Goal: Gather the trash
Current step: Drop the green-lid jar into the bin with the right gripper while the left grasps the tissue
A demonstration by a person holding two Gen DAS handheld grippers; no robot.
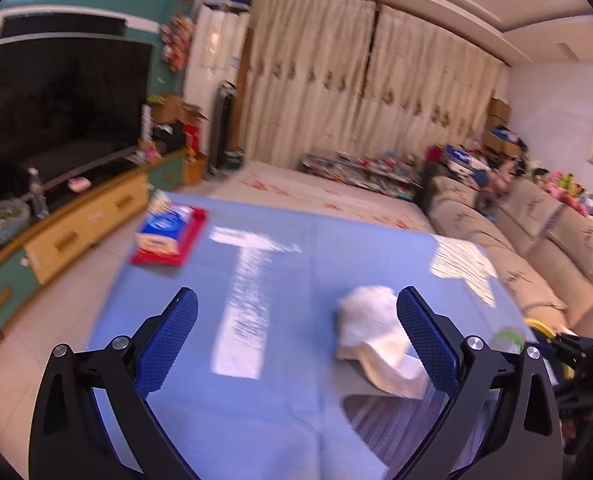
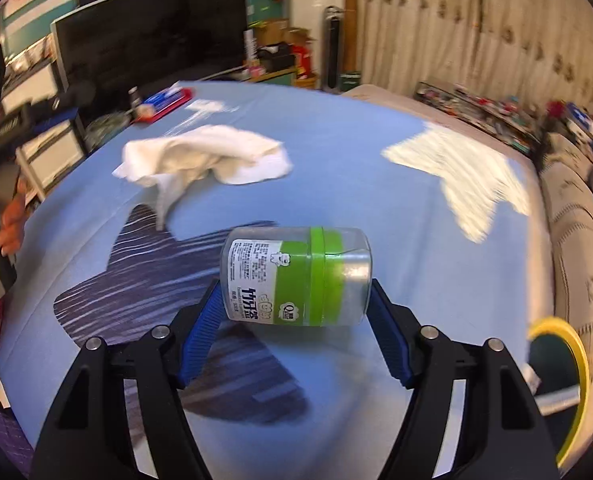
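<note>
The right claw (image 2: pixel 294 312) grips a clear, green-banded jar (image 2: pixel 296 276) sideways by its ends; the smooth plastic could slip. The left claw (image 1: pixel 296 340) gapes empty near the crumpled tissue (image 1: pixel 372 332).

Your right gripper (image 2: pixel 294 310) holds a clear jar (image 2: pixel 295 276) with a green label, lying on its side between the blue pads, above a blue tablecloth (image 2: pixel 336 152). A crumpled white tissue (image 2: pixel 204 156) lies at 11 o'clock from the jar, well apart from it. A red-and-blue packet (image 2: pixel 164 102) sits farther off at the cloth's 11 o'clock edge. At 4 o'clock, a yellow-rimmed bin (image 2: pixel 572 380) shows at the frame's edge. At 9 o'clock, a hand (image 2: pixel 6 224) grips the other tool. A dark television (image 2: pixel 152 40) fills the wall at 11 o'clock.
</note>
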